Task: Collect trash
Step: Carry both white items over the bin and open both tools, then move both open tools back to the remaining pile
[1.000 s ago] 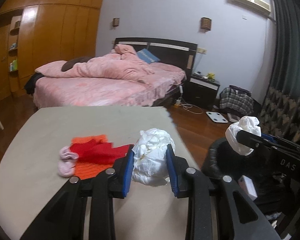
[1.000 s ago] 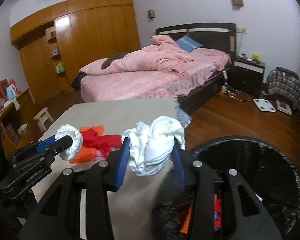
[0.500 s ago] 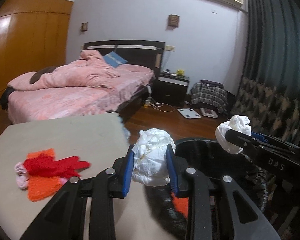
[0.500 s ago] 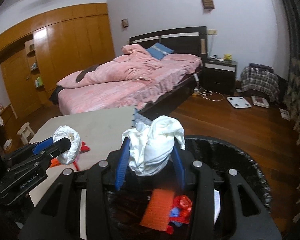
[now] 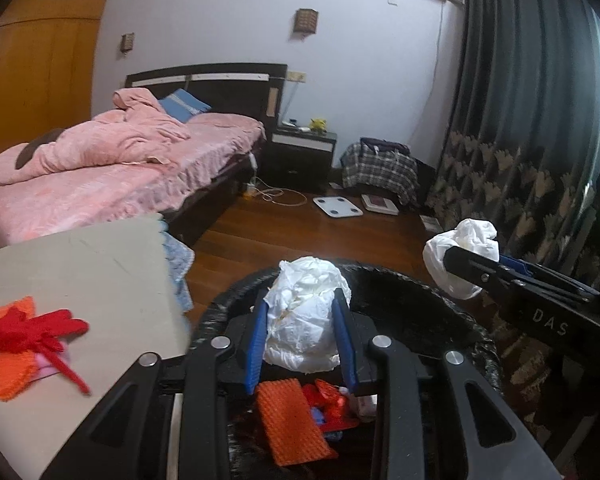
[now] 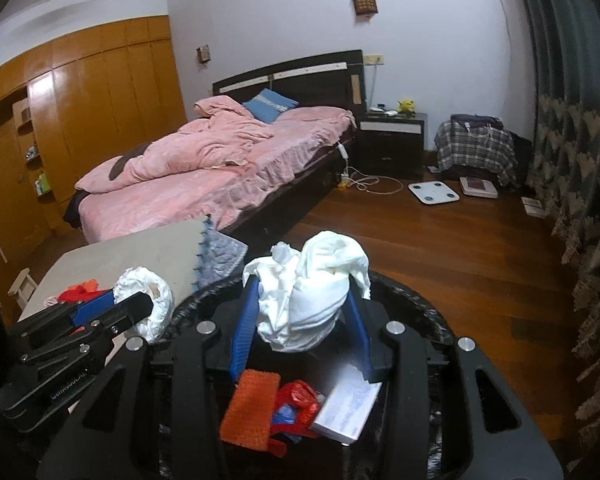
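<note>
My left gripper [image 5: 302,334] is shut on a crumpled white paper wad [image 5: 304,320] and holds it over the black trash bin [image 5: 420,292]. My right gripper [image 6: 300,320] is shut on a second white crumpled wad [image 6: 312,296], also over the bin [image 6: 412,300]. Inside the bin lie an orange mesh pad [image 5: 290,420], red wrappers [image 6: 298,400] and a white box [image 6: 346,408]. Each gripper shows in the other's view: the right one [image 5: 460,264], the left one [image 6: 140,308].
A beige table [image 5: 80,272] stands to the left with red and orange cloth items [image 5: 24,336] on it. A pink bed [image 6: 220,168] is behind it. Wooden floor, a white scale [image 5: 337,206] and dark curtains [image 5: 520,140] lie beyond the bin.
Both grippers have swung right from the table to above the bin, each still holding its white wad. The bin's contents have come into view.
</note>
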